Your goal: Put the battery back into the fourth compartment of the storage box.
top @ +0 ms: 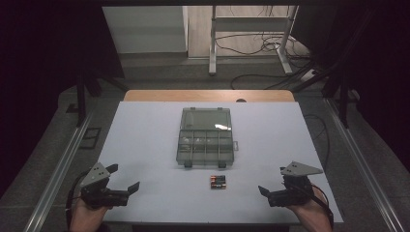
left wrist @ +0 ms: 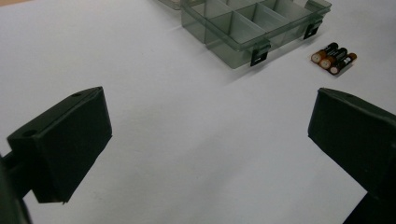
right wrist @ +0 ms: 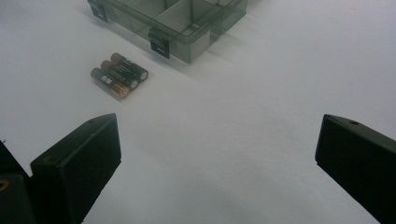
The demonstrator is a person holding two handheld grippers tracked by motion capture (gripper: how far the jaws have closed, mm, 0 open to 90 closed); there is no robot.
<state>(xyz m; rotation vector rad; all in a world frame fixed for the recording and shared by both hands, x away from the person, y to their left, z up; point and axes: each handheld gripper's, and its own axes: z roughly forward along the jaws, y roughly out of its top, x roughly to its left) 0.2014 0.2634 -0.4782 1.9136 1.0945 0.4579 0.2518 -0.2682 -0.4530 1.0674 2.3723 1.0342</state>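
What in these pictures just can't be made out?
- Batteries, high view: too small to read the labels or count surely.
- Organizer box, left gripper view: far side cut off by the top edge.
- Box compartments, high view: contents too small and glary to tell.

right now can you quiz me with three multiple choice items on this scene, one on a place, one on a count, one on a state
1. Where do the batteries lie?
A. inside the organiser box
B. on the table just in front of the organiser box
C. between the left gripper's jaws

2. How many batteries are there?
A. one
B. three
C. six

3. How is the box lid?
A. open, folded back
B. latched shut
C. lying apart from the box

Key: 1 B, the high view shows them on the white table near the box's front latches. 2 B, the right gripper view shows three side by side. 3 A, the compartments lie uncovered with the lid behind them.
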